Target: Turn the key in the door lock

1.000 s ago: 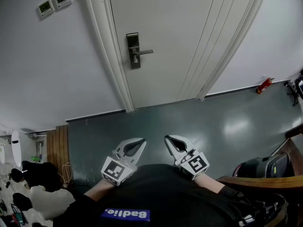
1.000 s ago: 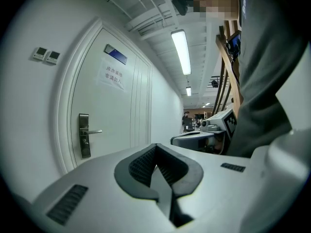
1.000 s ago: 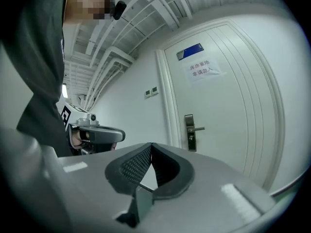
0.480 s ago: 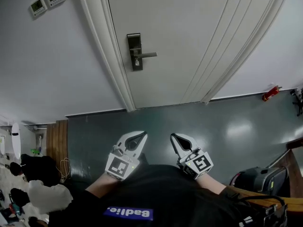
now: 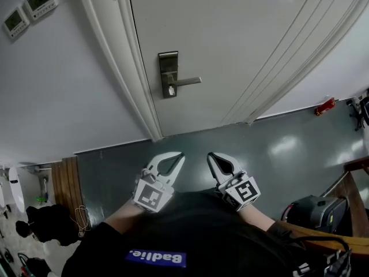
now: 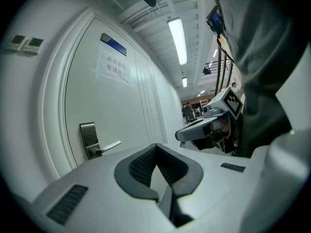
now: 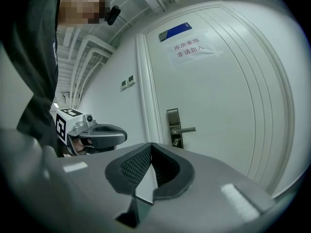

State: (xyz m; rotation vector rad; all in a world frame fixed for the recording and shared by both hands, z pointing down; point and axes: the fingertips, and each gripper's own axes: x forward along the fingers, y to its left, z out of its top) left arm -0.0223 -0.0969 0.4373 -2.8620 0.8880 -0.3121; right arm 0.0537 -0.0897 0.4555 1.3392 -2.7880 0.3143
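The left gripper (image 5: 180, 156) and right gripper (image 5: 211, 156) are hovering side by side above the floor (image 5: 277, 149), each with its jaws closed together and gripping nothing. The key (image 5: 170, 90) is sitting in the door lock (image 5: 168, 62), at 6 o'clock of the lever handle (image 5: 188, 82). It is lying at 12 o'clock from the grippers, well apart from them.

Lock plate (image 5: 168, 68) brushed metal — floor (image 5: 259, 149) glossy (door (image 5: 230, 39) matt painted).

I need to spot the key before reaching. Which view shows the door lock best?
Head view: the lock plate is largest there, with its lever and key plain. Both gripper views show it small; the left one at a slant.
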